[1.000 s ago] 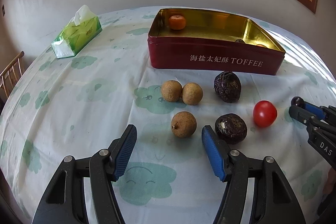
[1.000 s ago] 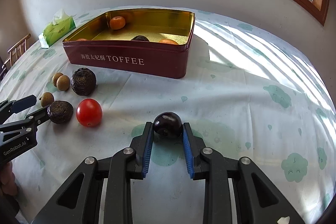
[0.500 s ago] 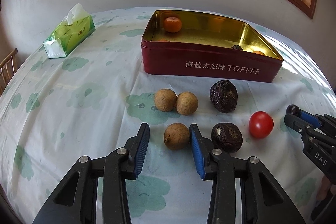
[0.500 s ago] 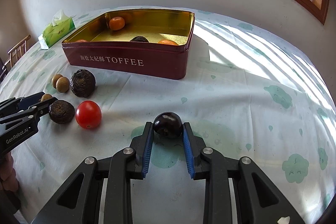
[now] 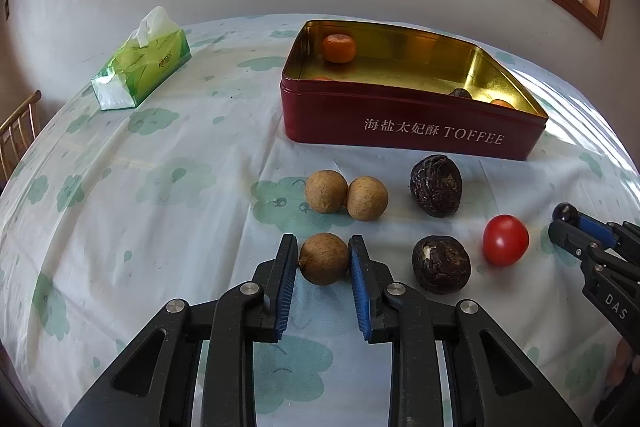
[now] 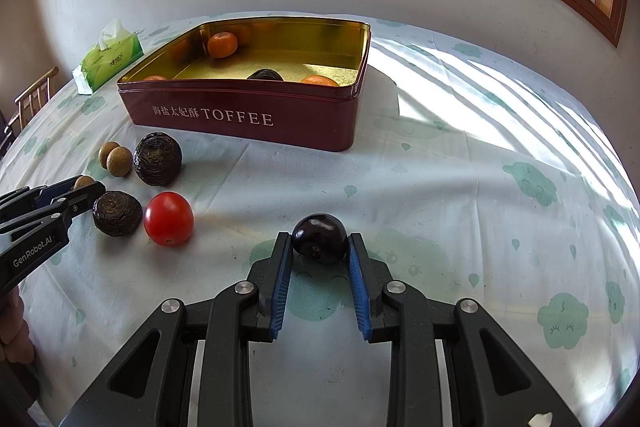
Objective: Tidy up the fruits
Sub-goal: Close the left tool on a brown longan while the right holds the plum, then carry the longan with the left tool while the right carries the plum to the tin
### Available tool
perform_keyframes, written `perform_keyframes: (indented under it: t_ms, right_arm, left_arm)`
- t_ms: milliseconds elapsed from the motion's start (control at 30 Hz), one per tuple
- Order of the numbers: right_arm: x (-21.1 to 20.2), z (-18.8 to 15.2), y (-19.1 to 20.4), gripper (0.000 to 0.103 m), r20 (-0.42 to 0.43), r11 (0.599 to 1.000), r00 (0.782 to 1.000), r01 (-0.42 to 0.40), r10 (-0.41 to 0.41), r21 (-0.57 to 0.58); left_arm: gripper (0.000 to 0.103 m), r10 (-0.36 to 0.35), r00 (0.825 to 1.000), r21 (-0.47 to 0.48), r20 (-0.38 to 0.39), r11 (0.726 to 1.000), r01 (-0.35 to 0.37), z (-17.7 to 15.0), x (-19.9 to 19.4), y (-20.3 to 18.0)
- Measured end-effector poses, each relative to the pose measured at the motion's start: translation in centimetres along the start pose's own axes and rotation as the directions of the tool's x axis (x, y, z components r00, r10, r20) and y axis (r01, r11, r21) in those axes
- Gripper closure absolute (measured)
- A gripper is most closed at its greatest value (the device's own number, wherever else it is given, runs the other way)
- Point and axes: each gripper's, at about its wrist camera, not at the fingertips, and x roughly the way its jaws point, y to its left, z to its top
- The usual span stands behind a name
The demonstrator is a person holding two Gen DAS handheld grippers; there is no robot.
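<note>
Gripping two fruits at once, both not yet lifted from the tablecloth (image 5: 168,155). Left gripper (image 5: 323,259) clamped on a brown longan (image 5: 323,258), blue pads (image 5: 286,283) pressing on both sides; jaws just been closing onto it. Right gripper (image 6: 319,254) clamped on a dark plum (image 6: 319,238), shiny and smooth, stem end turned toward camera.

Progress, judged from what lies where: maybe one third done. Already inside the red toffee tin (image 6: 248,119), w/ gold inner walls: one mandarin (image 6: 222,45) at far left corner, one dark wrinkled fruit (image 6: 265,75) by the near wall, another orange fruit (image 6: 319,80) beside it, and an orange bit at near-left corner, mostly hidden behind the rim.

Left on the cloth, in front of the tin: two more longans (image 5: 346,191) touching each other, two wrinkled passion fruits, one nearer the tin (image 5: 436,185), one (image 5: 441,270) just beside the held longan, and a red tomato (image 5: 505,239) between that fruit and the right gripper. Plus the two fruits now clamped, so seven pcs to move still.

Look of the held things: longan round, tan, rough dull skin w/ small nub at left side, seems firm. Plum near black, glossy, prob. slippery, so grip maybe less sure than on the longan.

Green tissue pack (image 5: 141,67) at far left, not part of the job.
</note>
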Motion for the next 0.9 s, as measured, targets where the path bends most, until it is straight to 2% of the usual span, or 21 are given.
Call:
perform_keyframes:
  t_ms: [200,900]
  right_arm:
    - [-0.01,0.0,0.0,0.078,0.0,1.0,1.0,0.001,-0.001,0.0]
    - [-0.15,0.23,0.28,0.078,-0.016,1.0,1.0,-0.006,0.006,0.011]
  left_arm:
    - [0.077,0.018,1.0,-0.016,0.001,1.0,-0.018,-0.01,-0.01,0.3]
    - [0.077,0.008,1.0,-0.03,0.001,1.0,-0.008,-0.02,0.1,0.53]
